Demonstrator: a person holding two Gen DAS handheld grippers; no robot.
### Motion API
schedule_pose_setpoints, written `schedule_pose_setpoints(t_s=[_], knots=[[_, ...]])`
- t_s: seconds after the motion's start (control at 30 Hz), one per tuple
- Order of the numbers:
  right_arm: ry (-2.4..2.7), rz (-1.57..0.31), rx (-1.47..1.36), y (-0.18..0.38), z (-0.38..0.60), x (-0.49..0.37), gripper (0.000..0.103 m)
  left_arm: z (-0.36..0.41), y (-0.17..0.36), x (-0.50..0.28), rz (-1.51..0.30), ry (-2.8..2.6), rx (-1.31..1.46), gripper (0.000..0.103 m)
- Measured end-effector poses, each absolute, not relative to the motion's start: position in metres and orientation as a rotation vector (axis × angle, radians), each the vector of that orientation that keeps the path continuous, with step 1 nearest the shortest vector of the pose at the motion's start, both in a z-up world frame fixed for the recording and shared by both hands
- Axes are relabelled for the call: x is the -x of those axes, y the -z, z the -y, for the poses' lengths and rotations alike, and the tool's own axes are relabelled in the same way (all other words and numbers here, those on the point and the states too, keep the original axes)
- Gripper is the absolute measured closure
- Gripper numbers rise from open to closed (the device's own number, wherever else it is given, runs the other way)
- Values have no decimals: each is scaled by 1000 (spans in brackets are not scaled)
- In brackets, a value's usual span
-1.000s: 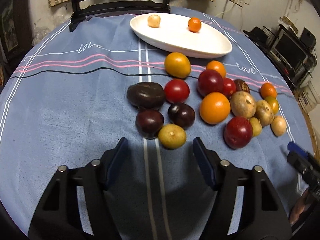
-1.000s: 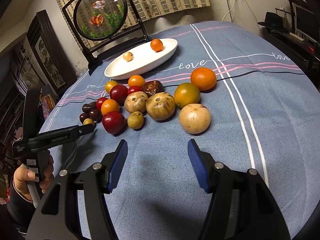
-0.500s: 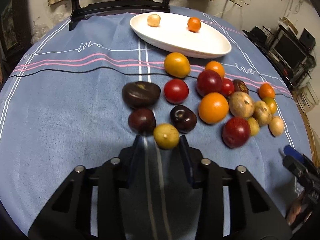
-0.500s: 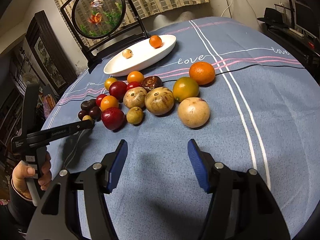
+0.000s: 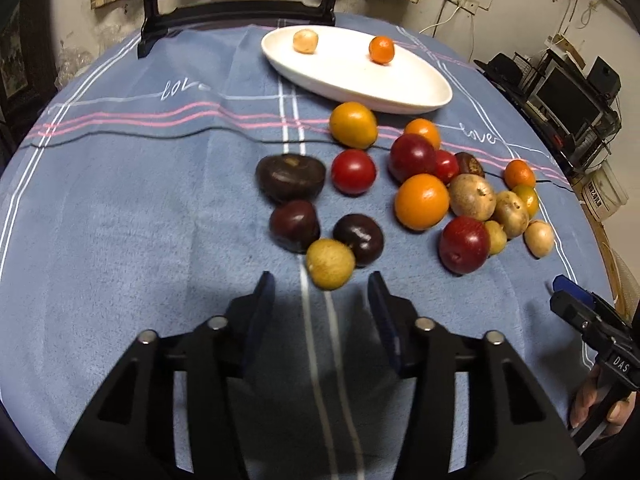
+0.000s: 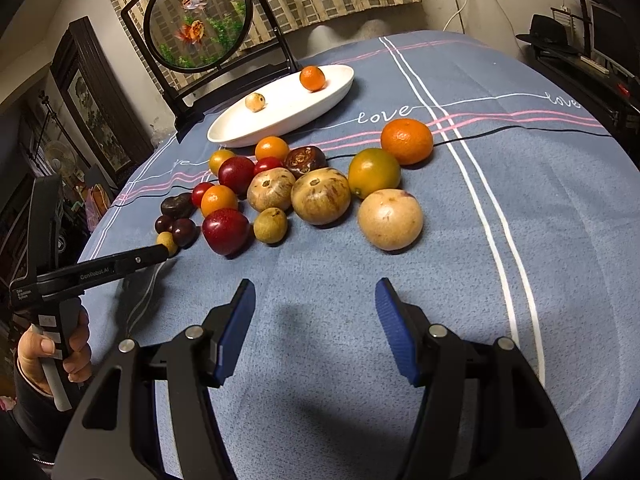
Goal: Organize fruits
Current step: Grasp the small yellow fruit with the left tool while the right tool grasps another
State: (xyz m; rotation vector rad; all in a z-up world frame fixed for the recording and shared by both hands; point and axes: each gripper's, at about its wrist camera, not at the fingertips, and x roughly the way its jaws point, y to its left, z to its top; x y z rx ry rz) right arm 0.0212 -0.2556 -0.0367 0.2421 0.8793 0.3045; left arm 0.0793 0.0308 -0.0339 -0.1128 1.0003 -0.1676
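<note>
Several fruits lie in a loose cluster on the blue tablecloth. A white oval plate (image 5: 416,92) at the back holds a small orange (image 5: 381,50) and a small tan fruit (image 5: 305,41). My left gripper (image 5: 320,286) is open, its fingers just short of a small yellow-green fruit (image 5: 330,264) at the near edge of the cluster, next to two dark plums (image 5: 294,225). In the right wrist view my right gripper (image 6: 314,300) is open and empty over bare cloth, a little short of a large tan fruit (image 6: 390,219). The plate (image 6: 240,132) shows there too.
A black stand with a round goldfish panel (image 6: 199,26) stands behind the plate. The left gripper's handle and hand (image 6: 52,320) show at the left of the right wrist view. Shelves with electronics (image 5: 568,96) stand past the table's right edge.
My left gripper narrowed half a second ago and has opened again, closer to the small yellow-green fruit. The right gripper has stayed open and edged slightly forward.
</note>
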Motion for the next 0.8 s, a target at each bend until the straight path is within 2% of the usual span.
schedule_pose_setpoints(t_s=[0.1,0.17,0.33,0.43,0.8], knots=[[-305,-882,-242,37,256,-22,40,-23,36,-83,-1002,183,91,53],[-304,-882,-242,37,256,-22,40,-19,42,-88,-1016,173,67,63],[-305,-890,-245,38,256,-23,40,-14,39,-91,-993,176,31,67],[-305,-888,-235,38,255,-22,40,-14,37,-91,-976,168,7,77],[-399,-868,-75,26,219,-23,40,-29,32,-73,-933,200,33,77]])
